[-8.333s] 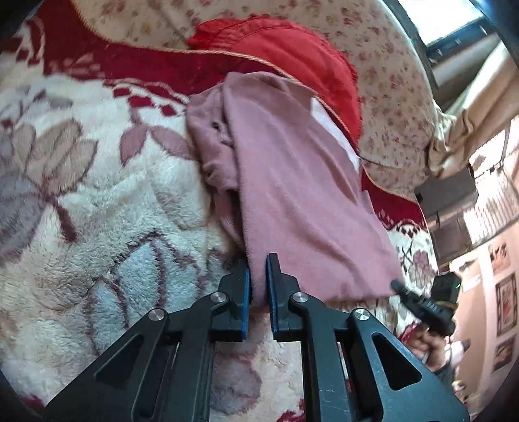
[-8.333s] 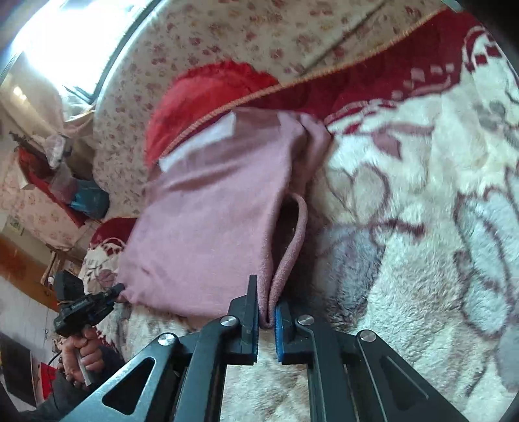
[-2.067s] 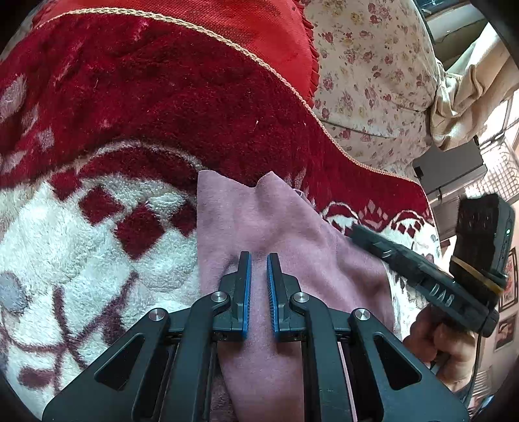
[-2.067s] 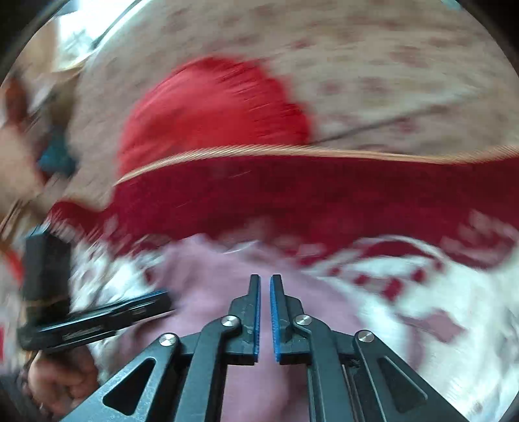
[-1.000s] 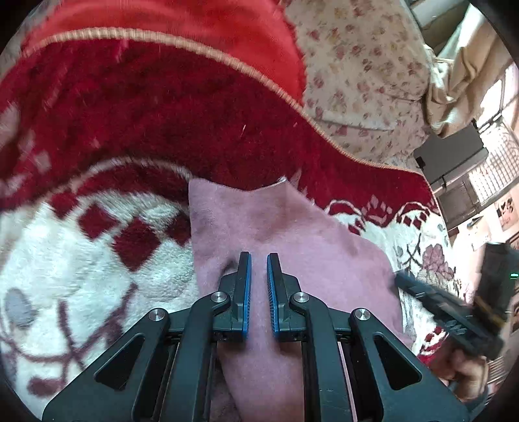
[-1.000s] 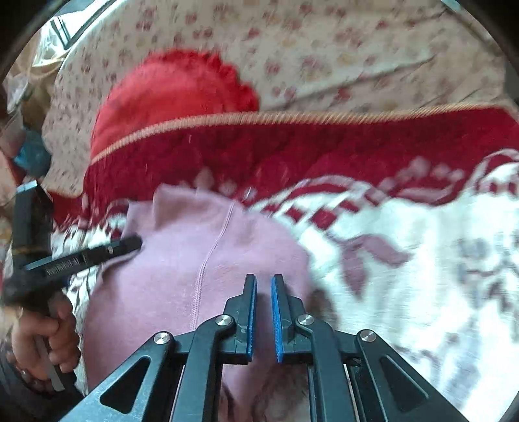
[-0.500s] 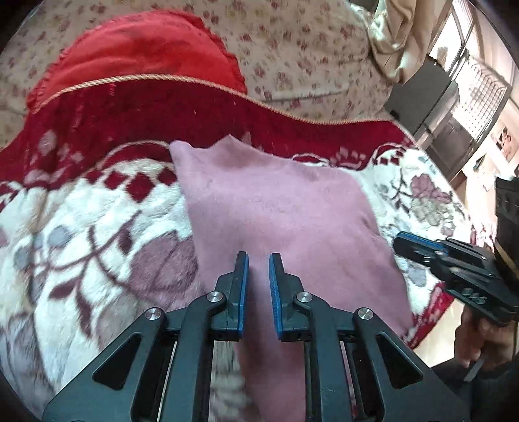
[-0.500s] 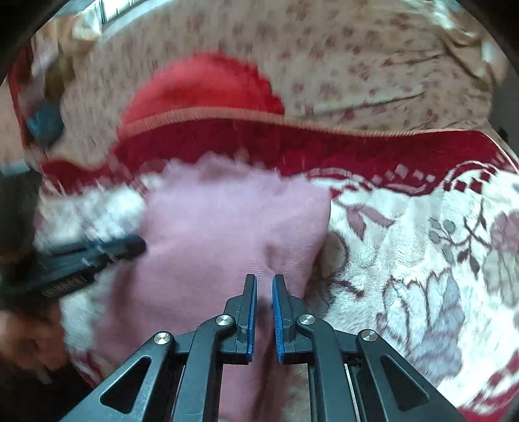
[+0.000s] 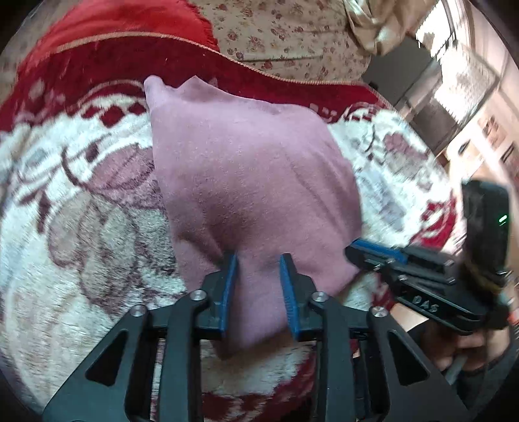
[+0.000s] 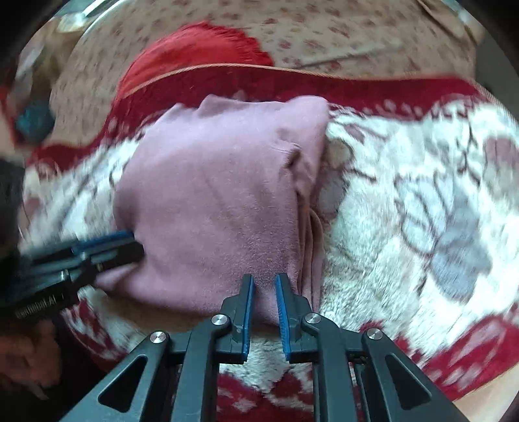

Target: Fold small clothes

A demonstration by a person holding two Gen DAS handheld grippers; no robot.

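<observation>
Now the left gripper and right gripper are both spreading their jaws at the near edge of the folded pink garment, apparently letting it settle flat on the floral blanket.

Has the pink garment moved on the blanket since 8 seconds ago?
Yes. The pink garment then reached onto the red cushion; now it lies folded shorter, nearer, wholly on the flowered blanket.

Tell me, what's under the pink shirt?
The pink shirt lies folded on a fuzzy red-and-white blanket, which shows all around it. Folded layers peek out at its edge. Anything tucked between or underneath is covered.
</observation>
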